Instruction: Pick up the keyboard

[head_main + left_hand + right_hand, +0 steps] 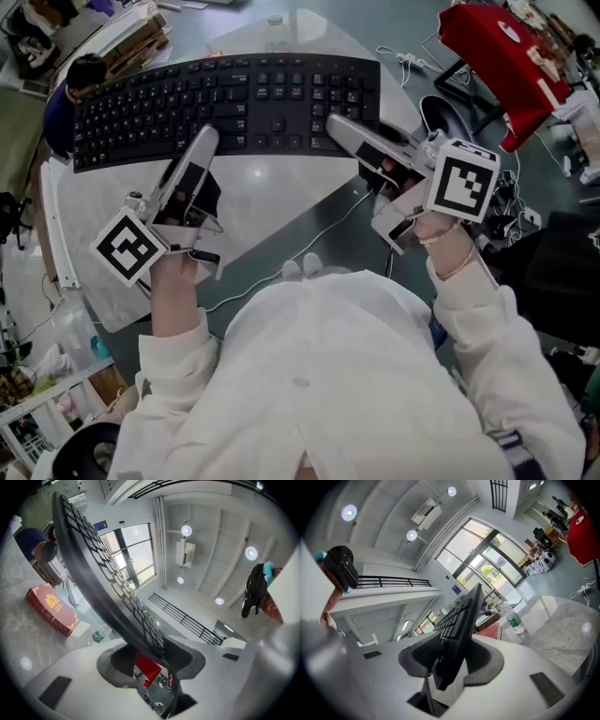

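A black keyboard (225,103) is held off the round marble table (272,202) by both grippers along its near edge. My left gripper (208,141) is shut on the near edge left of the middle. In the left gripper view the keyboard (108,588) runs away edge-on from between the dark pads of that gripper (152,658). My right gripper (339,127) is shut on the near edge towards the right end. In the right gripper view the keyboard (461,616) stands edge-on in the jaws of that gripper (450,660).
The keyboard's cable (309,234) trails over the table edge towards me. A red cloth-covered stand (497,56) is at the right. A person (80,75) sits at the far left. A red book (51,606) and a water bottle (97,635) rest on the table.
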